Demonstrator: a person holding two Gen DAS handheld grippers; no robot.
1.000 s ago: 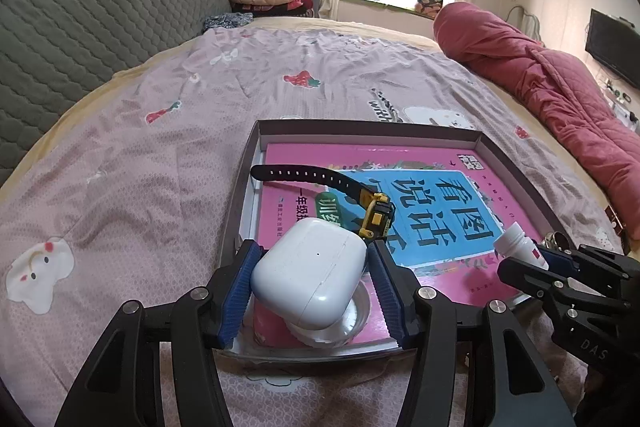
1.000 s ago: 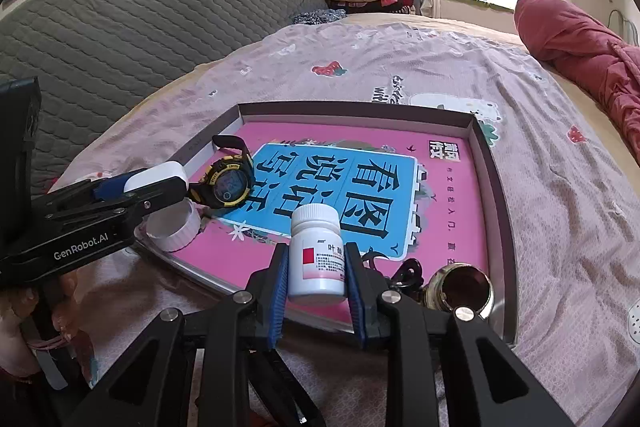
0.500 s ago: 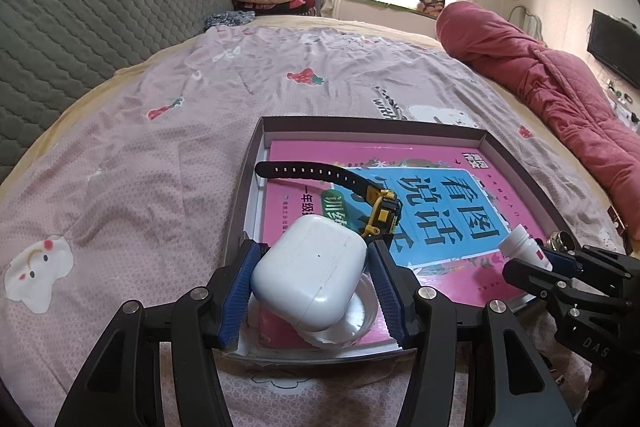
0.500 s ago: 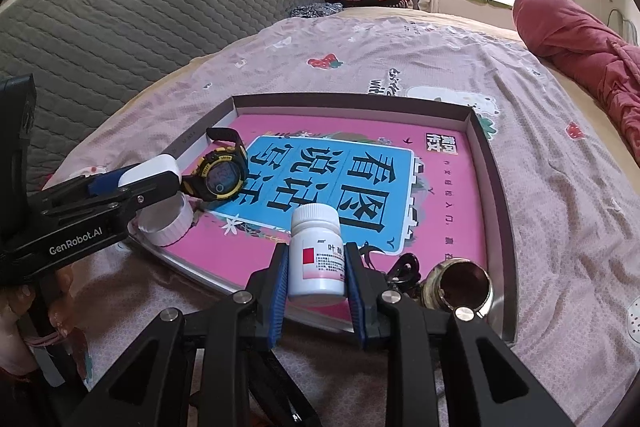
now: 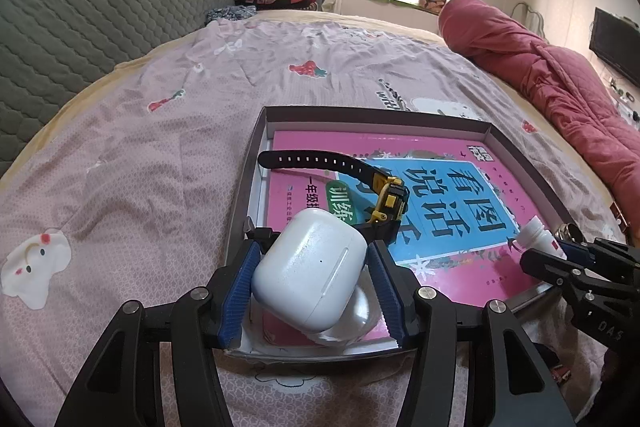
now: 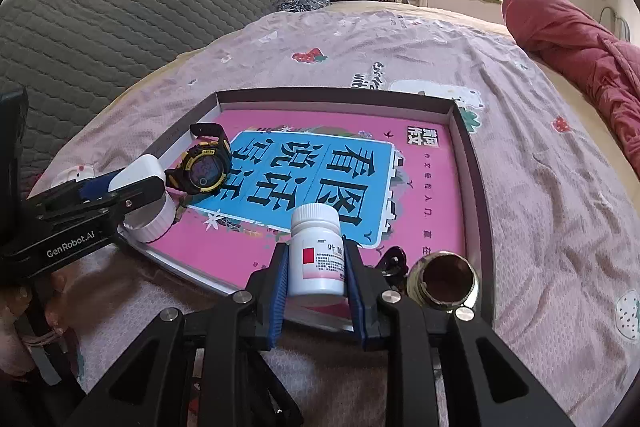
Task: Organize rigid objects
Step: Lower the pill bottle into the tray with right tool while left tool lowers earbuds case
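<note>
Two grippers are both loaded at the near edge of the tray point(image 5: 524, 151). The left gripper point(image 5: 310, 285) is clamping a white earbuds case point(image 5: 310, 273) between its blue pads, case tilted, hanging just above a round white lid or jar point(image 6: 154, 223) at the tray's near-left corner. The right gripper point(image 6: 317, 277) is squeezing a white pill bottle point(image 6: 317, 255) upright, over the near rim of the tray, just beside a brass-coloured open cylinder point(image 6: 448, 277) and a small dark clip I can't identify.

Compared with a second ago, the earbuds case is sitting higher and more tilted in the left wrist view, and the tray is reading a bit farther off in both views. So both hands are lifting and easing back slightly, not releasing. The pill bottle's grip looks unchanged.

Inside the tray a pink and blue children's book point(image 5: 440, 195) is lying flat, with a black and yellow digital watch point(image 6: 202, 169) resting on its left part, strap curling toward the tray wall. Neither has moved.

Judgement: neither held item is placed yet; both are being carried. Likely next is setting each down on a free patch of the book, well apart from the watch. Bedspread point(image 5: 140, 167) is soft, so the tray could tip if its rim is pressed.
</note>
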